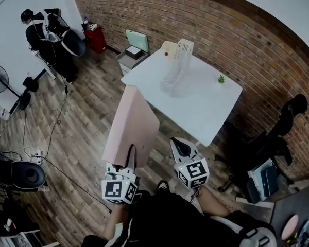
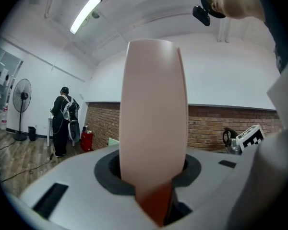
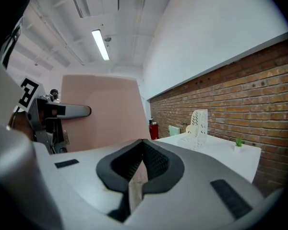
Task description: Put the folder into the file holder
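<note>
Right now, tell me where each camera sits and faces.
Head view: on the head, steeply down at the white square table; left gripper, right gripper, dark torso show.
Left gripper view: on that gripper, facing the pink flat folder clamped in its jaws.
Right gripper view: on that gripper, jaws together, facing the white perforated file holder.
Shared: all three show the pink flat folder.

Left hand-held gripper (image 1: 130, 158) grips the folder (image 1: 131, 122); right hand-held gripper (image 1: 180, 145) seemingly closed.

Brick wall (image 1: 237, 30), wood floor (image 1: 87, 117), white table (image 1: 206, 107)
</note>
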The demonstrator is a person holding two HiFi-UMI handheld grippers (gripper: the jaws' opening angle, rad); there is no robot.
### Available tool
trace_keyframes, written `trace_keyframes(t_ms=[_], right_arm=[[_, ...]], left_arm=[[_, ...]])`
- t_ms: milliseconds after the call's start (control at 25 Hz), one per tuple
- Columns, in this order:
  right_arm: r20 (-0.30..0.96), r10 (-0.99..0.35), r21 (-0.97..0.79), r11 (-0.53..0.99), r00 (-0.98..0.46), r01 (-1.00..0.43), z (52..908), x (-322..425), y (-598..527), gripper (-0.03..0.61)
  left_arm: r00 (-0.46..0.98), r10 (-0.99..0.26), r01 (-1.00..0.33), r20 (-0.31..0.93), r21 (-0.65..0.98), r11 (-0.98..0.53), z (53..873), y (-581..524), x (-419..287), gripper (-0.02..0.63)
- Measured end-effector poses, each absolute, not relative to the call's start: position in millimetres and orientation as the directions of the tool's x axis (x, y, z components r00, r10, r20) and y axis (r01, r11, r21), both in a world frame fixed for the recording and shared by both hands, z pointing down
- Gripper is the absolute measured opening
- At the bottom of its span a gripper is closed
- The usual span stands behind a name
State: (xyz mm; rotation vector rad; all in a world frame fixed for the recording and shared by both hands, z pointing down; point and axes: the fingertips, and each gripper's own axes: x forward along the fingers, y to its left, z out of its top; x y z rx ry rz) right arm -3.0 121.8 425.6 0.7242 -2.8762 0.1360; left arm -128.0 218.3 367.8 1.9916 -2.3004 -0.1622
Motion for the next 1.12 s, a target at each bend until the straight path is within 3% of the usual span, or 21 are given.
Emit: trace_keyframes(t_ms=[520, 840, 1120], right_arm=[[0.230, -0.636, -0.066, 0.745, -0.737, -0.663, 439.3, 21.0, 20.1, 0.008], [0.210, -0.717, -0.028, 0.675, -0.665, -0.737, 413.9, -34.0, -52.9, 0.008], [0.267, -0.784, -0.004, 0.581, -0.561, -0.814, 416.8, -57.8, -77.7, 0.008]], left_arm=[[0.014, -1.000, -0.991, 0.001, 0.135, -0.013, 364.4, 85.6, -149.6, 0.147], [0.138, -0.990, -0.982, -0.026, 0.124, -0.140, 343.5, 1.1, -199.5, 0.147], [0.260, -0.965, -0.949, -0.014, 0.183, -0.258, 349.5, -47.9, -227.7, 0.147]])
